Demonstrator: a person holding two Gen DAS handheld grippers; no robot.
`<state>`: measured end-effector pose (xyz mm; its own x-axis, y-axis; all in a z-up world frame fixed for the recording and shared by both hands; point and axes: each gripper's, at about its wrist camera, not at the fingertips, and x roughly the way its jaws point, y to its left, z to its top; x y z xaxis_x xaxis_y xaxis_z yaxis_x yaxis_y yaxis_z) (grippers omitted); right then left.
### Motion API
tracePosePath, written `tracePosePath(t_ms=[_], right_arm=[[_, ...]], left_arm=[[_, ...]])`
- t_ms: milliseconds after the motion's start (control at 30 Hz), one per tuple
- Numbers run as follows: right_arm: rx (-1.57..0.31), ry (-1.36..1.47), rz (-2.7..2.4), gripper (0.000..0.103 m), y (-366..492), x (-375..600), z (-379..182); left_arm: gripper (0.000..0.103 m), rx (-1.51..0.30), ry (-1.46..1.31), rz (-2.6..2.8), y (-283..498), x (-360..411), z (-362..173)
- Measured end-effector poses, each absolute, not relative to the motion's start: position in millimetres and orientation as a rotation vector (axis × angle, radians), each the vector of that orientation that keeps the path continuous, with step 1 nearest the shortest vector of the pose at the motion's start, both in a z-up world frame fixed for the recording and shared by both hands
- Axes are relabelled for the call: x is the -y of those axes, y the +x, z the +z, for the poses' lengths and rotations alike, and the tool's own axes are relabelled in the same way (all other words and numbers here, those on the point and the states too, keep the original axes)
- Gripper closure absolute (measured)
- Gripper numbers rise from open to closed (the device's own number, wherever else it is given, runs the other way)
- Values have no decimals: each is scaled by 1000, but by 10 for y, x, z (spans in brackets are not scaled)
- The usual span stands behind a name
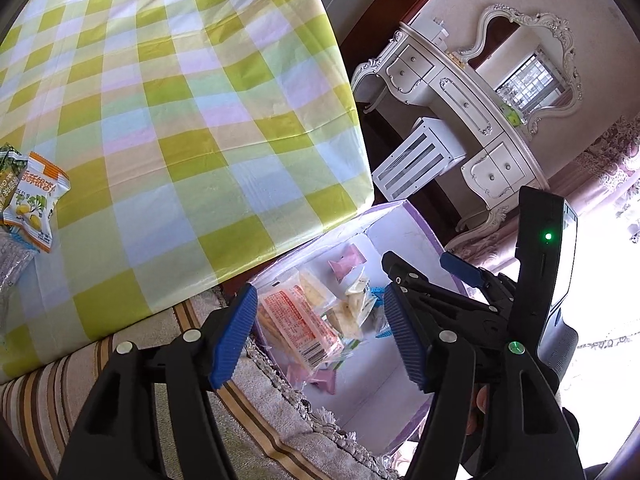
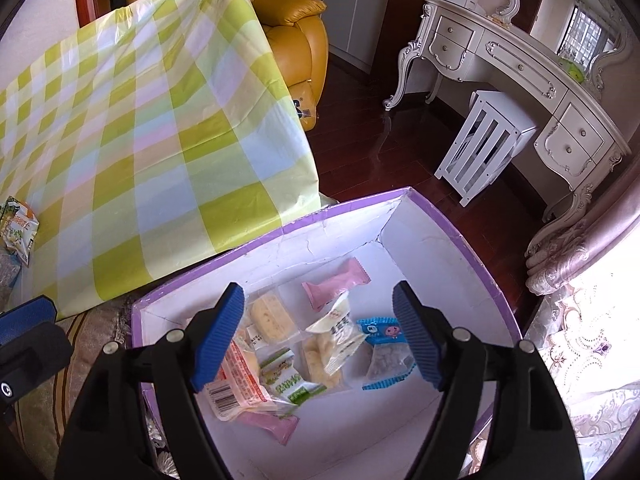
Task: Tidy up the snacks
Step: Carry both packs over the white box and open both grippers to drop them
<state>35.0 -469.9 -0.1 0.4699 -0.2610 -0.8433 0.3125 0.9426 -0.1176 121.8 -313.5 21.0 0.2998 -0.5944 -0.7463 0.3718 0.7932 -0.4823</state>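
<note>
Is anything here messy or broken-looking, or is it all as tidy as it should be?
Mostly tidy. The snack packets in the box lie in a loose, overlapping heap rather than in rows, and the box's white inner wall looks cracked near its far corner. A few packets still sit on the checked table. Nothing looks spilled.

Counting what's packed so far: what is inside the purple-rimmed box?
Inside the box lie a pink packet, a blue packet, clear-wrapped cakes and a red-printed pack. A second pink packet is mostly covered by the pile.
</note>
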Motion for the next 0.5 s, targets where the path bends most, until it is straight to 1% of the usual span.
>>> tracePosePath(t_ms=[233,500], right_arm=[[-1012,62,-327,26,344,4647,20],[-1009,70,-278,26,375,4524,47]], left_arm=[[39,-1077,-236,-633,1215,3087,234],[37,-1043,-254,-574,1240,2861,276]])
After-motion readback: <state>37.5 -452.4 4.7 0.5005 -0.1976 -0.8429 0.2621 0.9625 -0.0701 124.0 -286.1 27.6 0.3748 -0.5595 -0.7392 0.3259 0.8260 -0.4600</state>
